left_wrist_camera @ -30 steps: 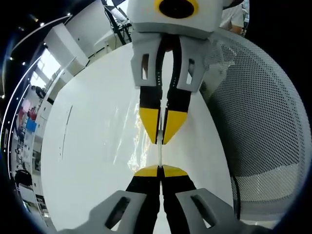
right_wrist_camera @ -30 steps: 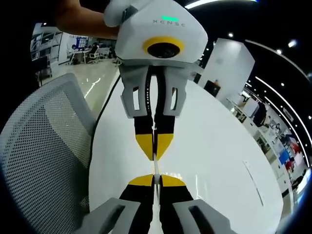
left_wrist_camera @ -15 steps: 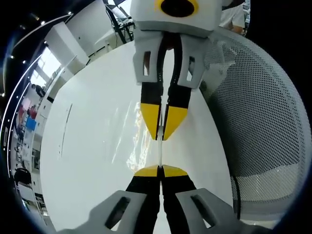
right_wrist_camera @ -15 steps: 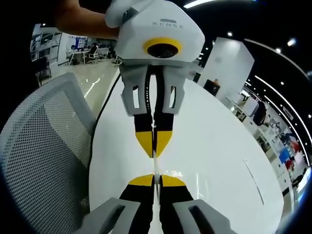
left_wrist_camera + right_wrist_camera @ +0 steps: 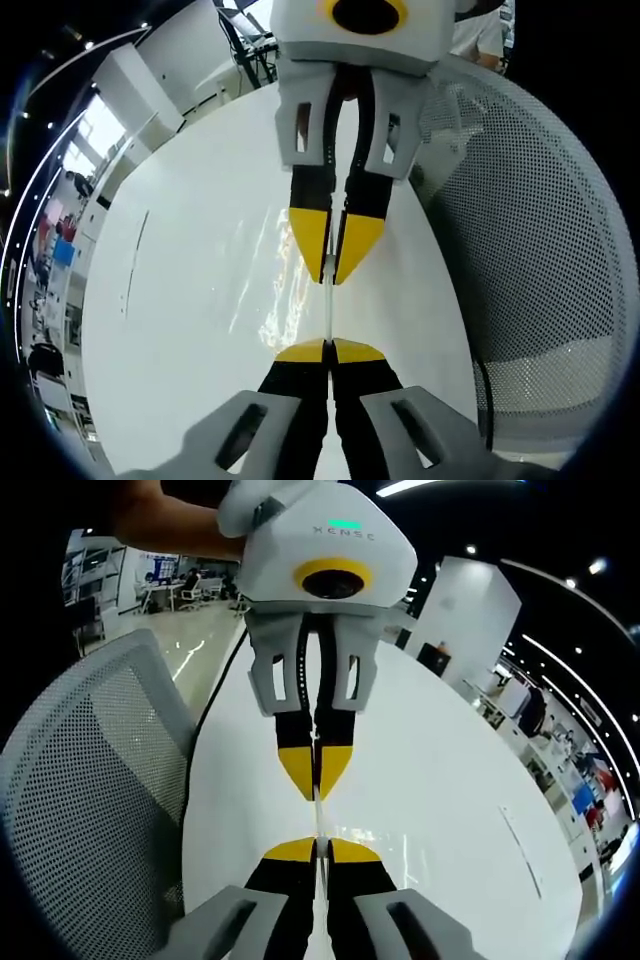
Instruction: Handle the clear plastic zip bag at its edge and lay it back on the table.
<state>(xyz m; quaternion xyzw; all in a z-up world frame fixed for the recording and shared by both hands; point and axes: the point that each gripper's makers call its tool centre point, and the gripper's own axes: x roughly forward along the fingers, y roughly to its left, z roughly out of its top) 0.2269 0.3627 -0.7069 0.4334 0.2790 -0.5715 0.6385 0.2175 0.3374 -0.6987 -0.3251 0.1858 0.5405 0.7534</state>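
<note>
The clear plastic zip bag (image 5: 329, 318) is off the glossy white table (image 5: 180, 330), stretched edge-on between the two grippers — laying it back down is left. Left gripper (image 5: 328, 350) and right gripper (image 5: 318, 849) both have jaws closed on its thin edge, apparently near the table's chair-side edge.

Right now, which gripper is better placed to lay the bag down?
Neither clearly: the left gripper and right gripper are both shut on the bag's edge, facing each other over the table, so lower both together.
</note>
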